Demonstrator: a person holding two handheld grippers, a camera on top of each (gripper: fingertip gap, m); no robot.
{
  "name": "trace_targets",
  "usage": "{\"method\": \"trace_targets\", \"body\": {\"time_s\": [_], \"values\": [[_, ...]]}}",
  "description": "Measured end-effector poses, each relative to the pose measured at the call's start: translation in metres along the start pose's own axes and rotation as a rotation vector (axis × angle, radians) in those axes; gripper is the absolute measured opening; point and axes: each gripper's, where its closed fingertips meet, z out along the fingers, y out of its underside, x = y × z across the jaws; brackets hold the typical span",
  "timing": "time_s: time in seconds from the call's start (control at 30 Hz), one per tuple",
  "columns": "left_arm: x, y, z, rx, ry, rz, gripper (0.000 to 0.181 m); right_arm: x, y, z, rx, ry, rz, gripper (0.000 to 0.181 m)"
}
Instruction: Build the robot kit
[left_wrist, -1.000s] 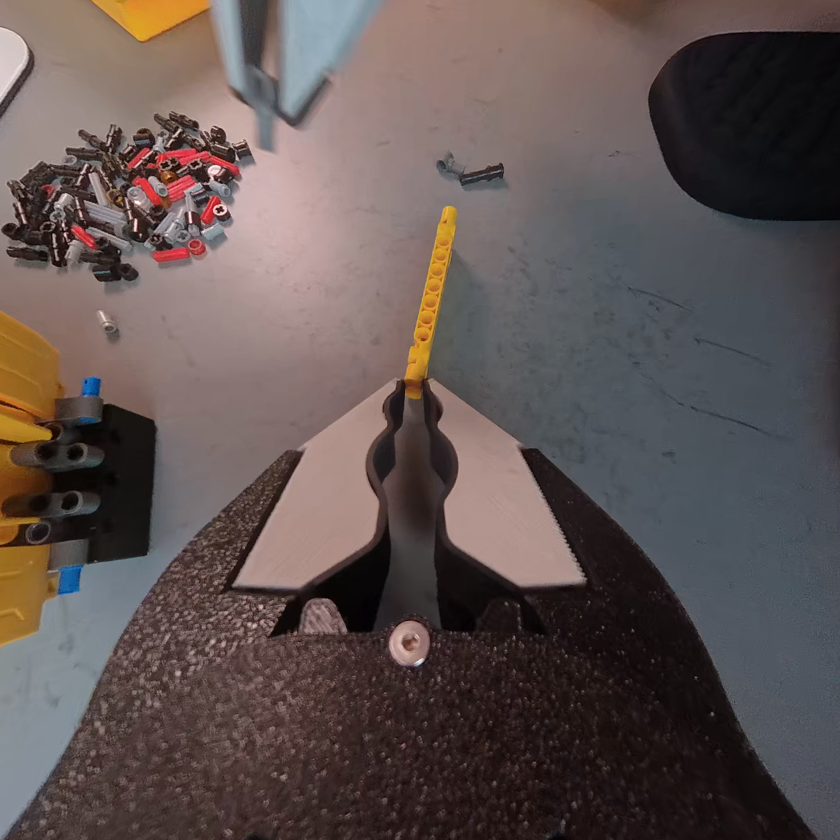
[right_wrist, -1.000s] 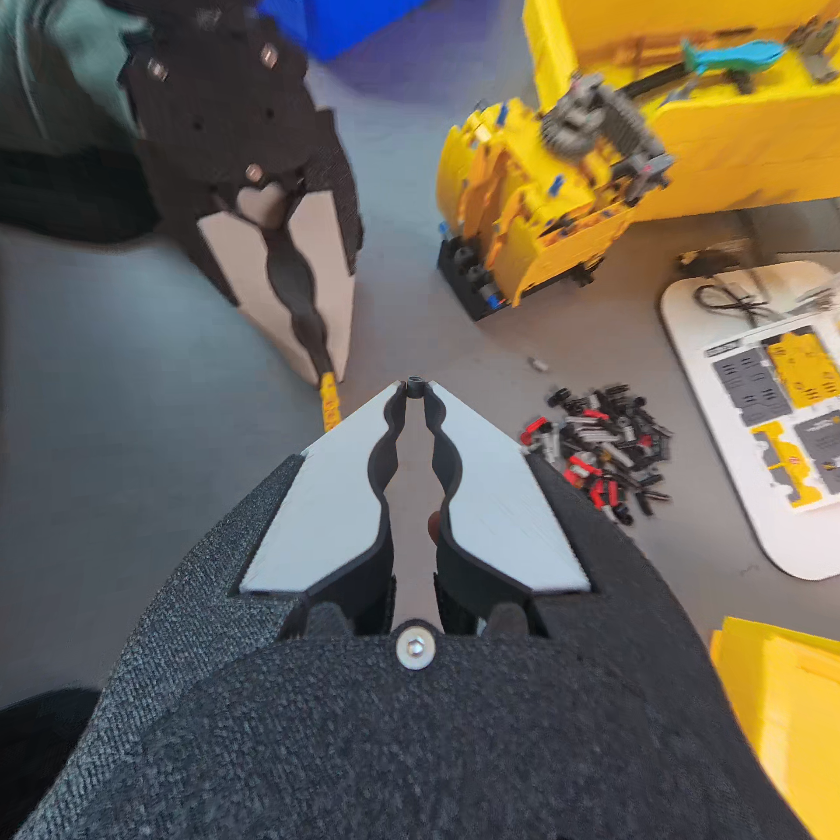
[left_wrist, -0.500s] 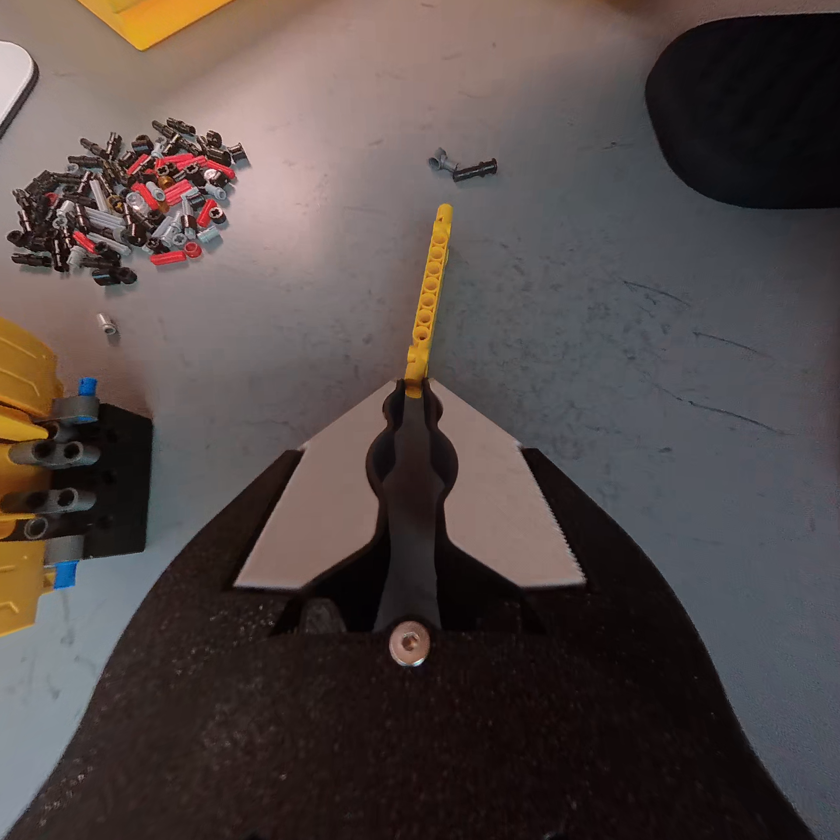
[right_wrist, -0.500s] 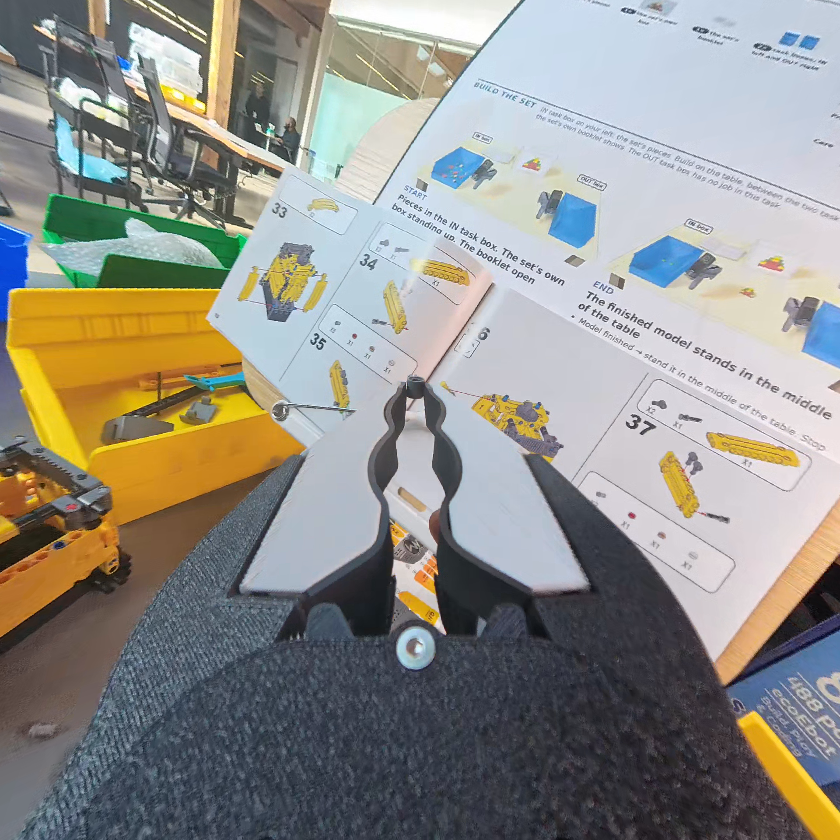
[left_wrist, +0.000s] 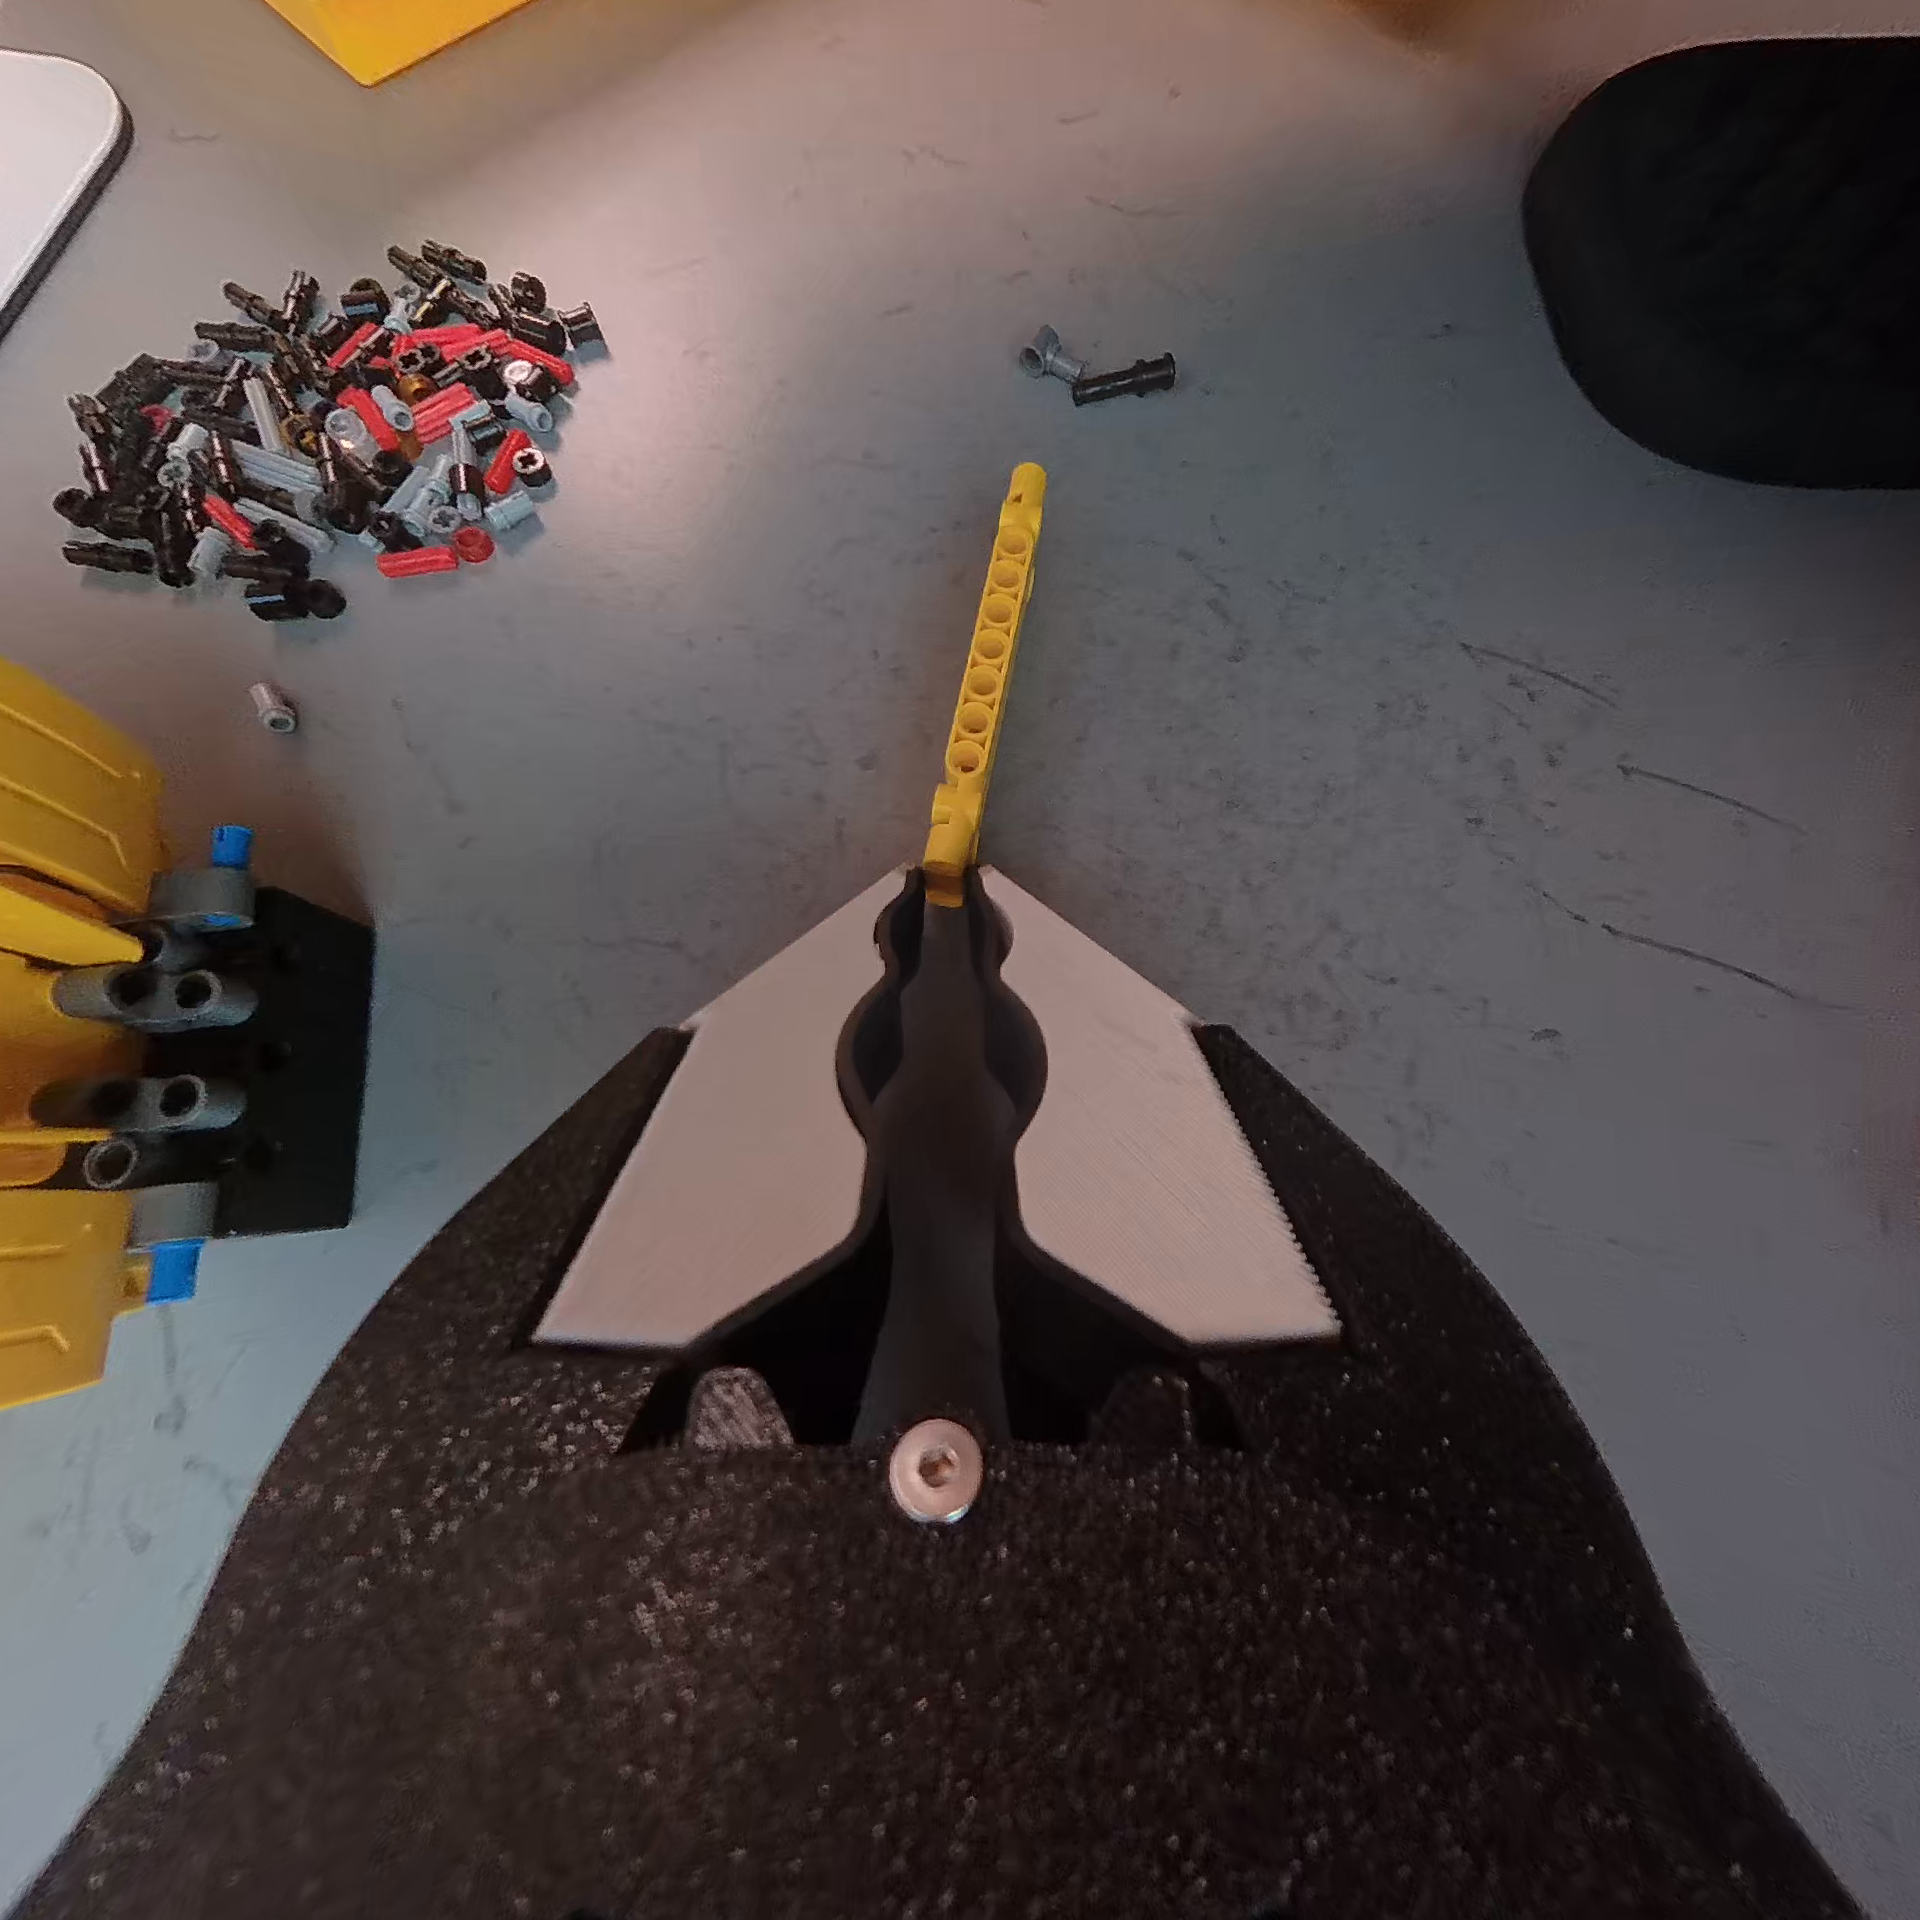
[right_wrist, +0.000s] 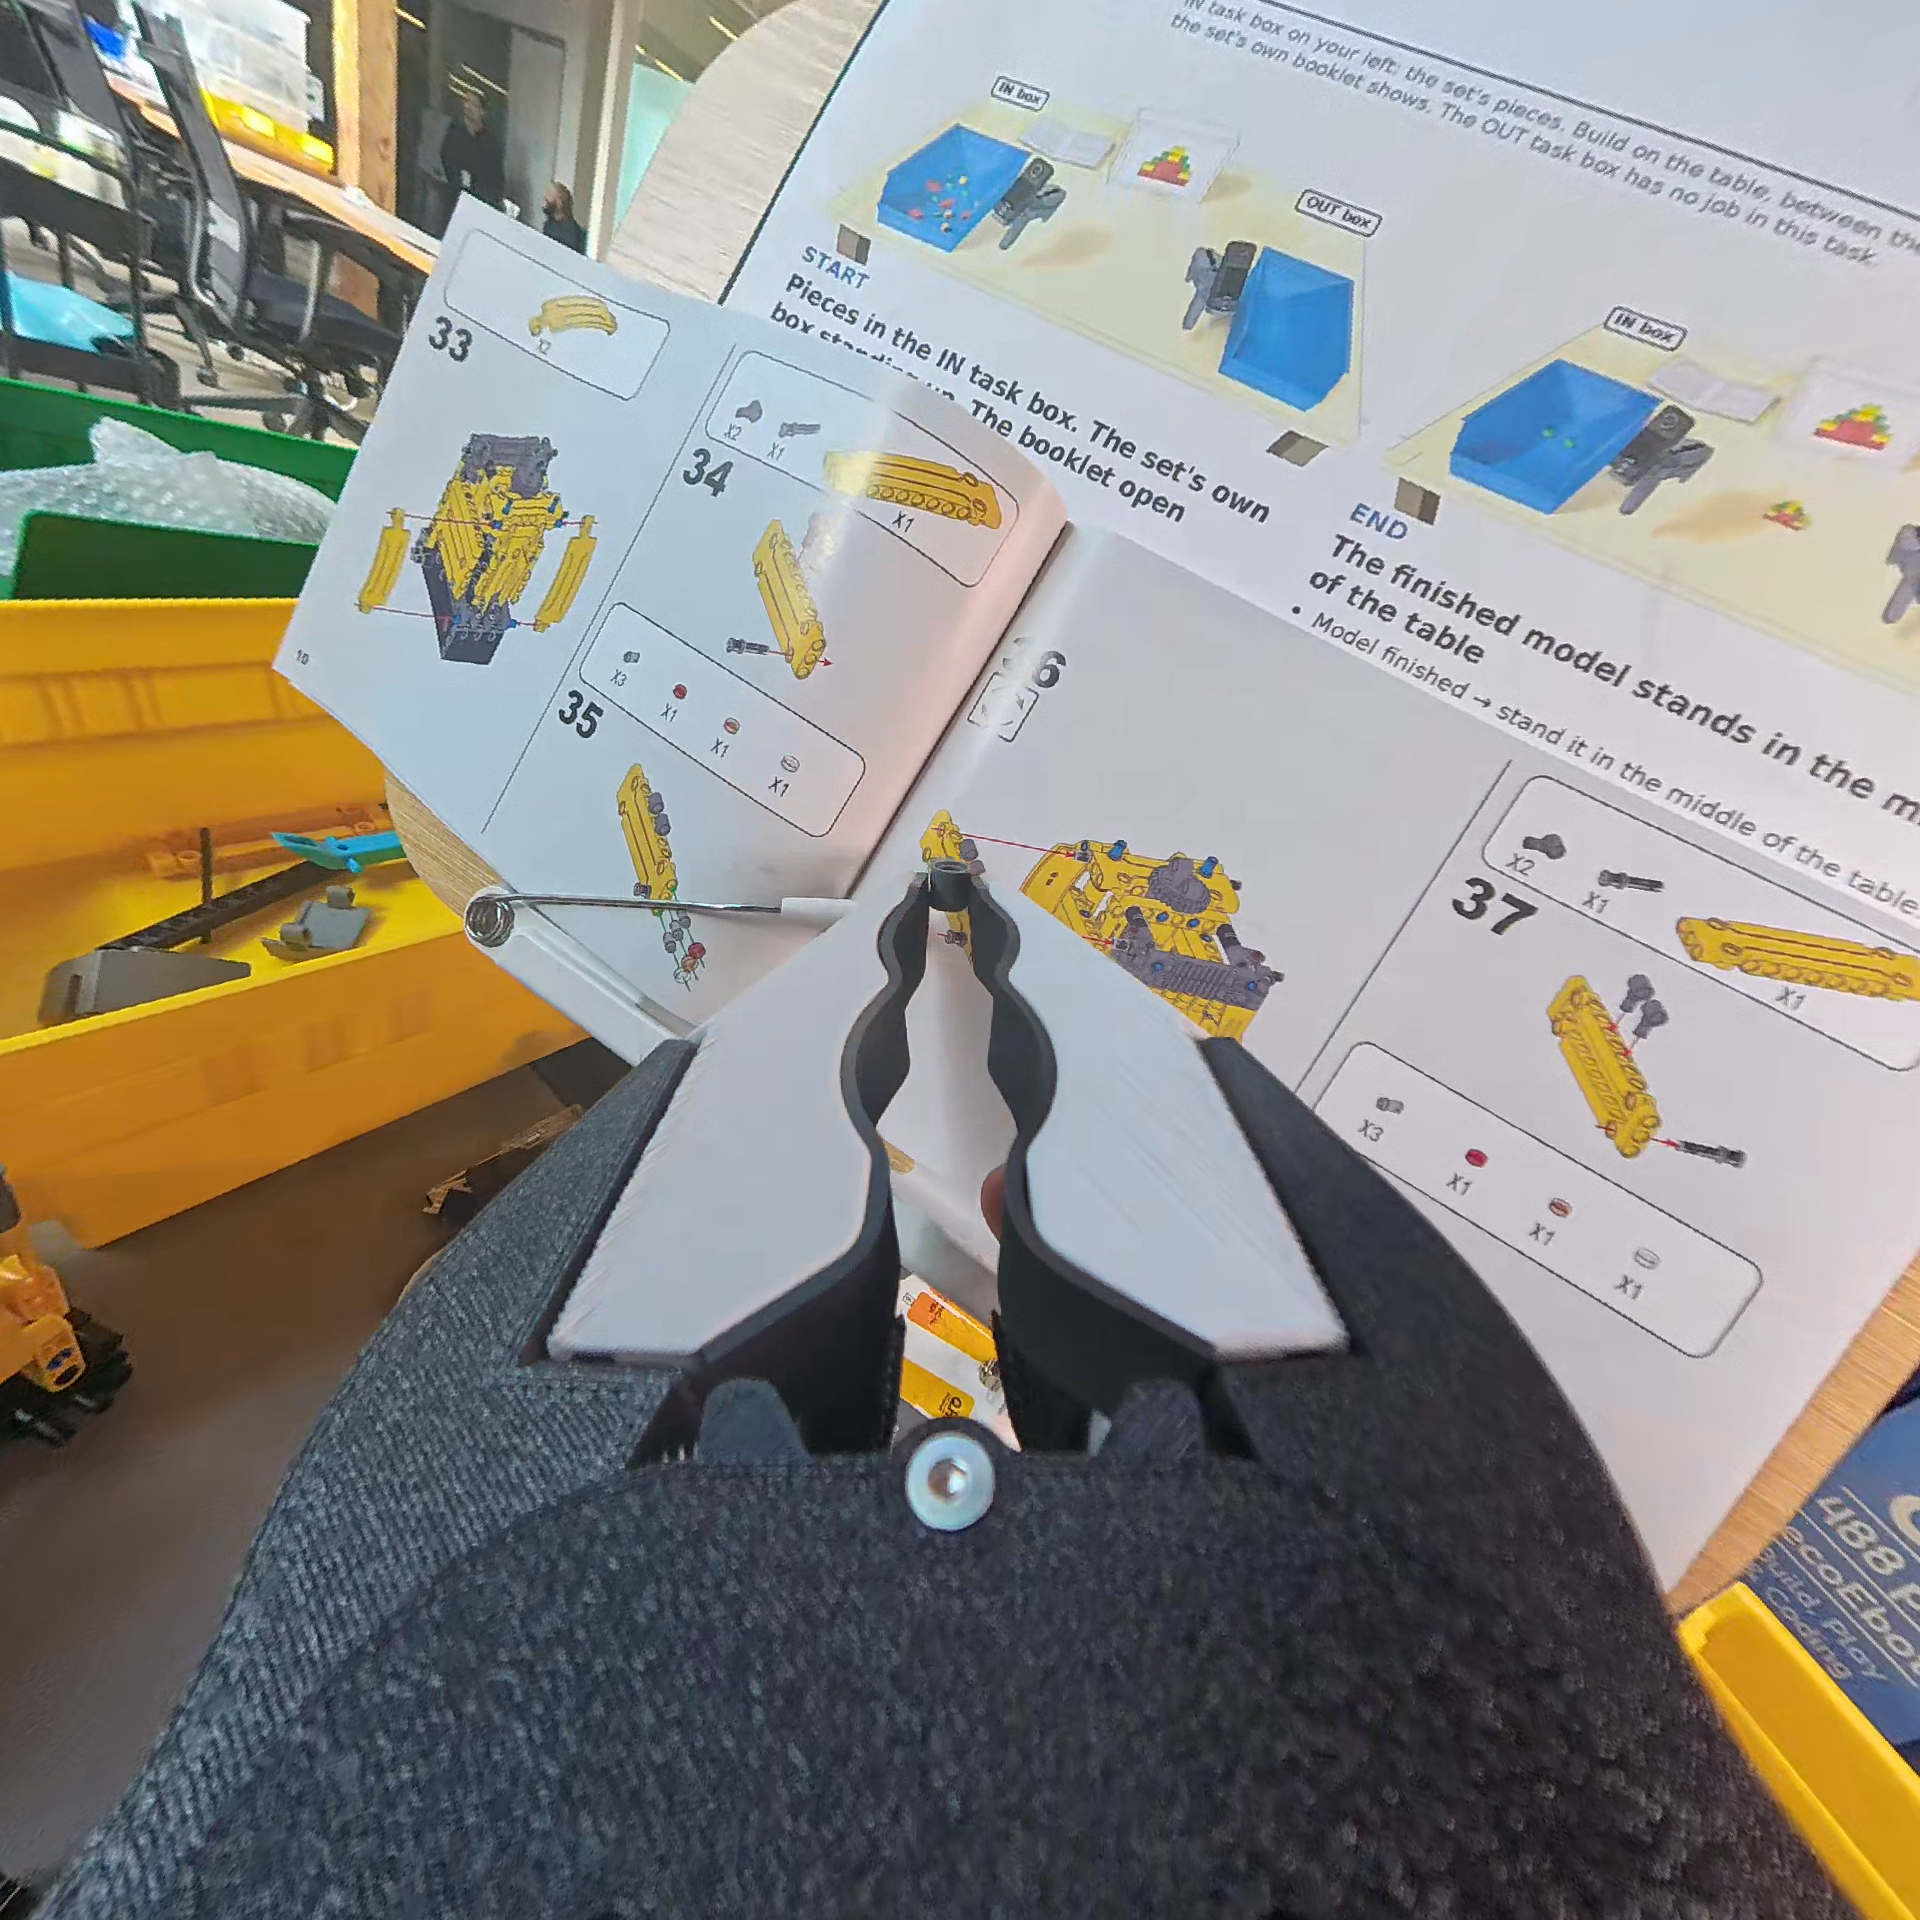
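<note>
My left gripper (left_wrist: 948, 883) is shut on one end of a long yellow beam with holes (left_wrist: 992, 665), which sticks out forward over the grey table. A black pin (left_wrist: 1124, 378) and a small grey connector (left_wrist: 1047, 355) lie just beyond the beam's far end. My right gripper (right_wrist: 951, 891) is shut on a small black pin (right_wrist: 951, 883) and is raised in front of an open instruction booklet (right_wrist: 727, 582) propped on a stand. The left gripper does not show in the right wrist view.
A pile of small black, red and grey pins (left_wrist: 312, 436) lies at the left. A part-built yellow and black model (left_wrist: 114, 1081) stands at the left edge. A black cushion-like thing (left_wrist: 1745, 270) is top right. A yellow bin (right_wrist: 208, 894) holds parts; a printed sheet (right_wrist: 1455, 312) stands behind the booklet. About 40 cm separates my left fingertips from my right. From my left tips it is roughly 15 cm to the small grey connector (left_wrist: 1047, 355); from my right, 35 cm.
The right gripper has swung up from the table to face the booklet, still shut on the pin, and has moved closer to it. The left gripper with the beam has barely moved.
</note>
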Motion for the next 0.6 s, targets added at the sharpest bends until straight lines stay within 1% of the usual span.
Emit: {"method": "trace_targets", "body": {"time_s": [0.6], "values": [[-0.0001, 0.0003, 0.0, -0.001, -0.003, 0.001, 0.007, 0.006, 0.0046, -0.0033, -0.015, 0.019, 0.026, 0.007]]}}
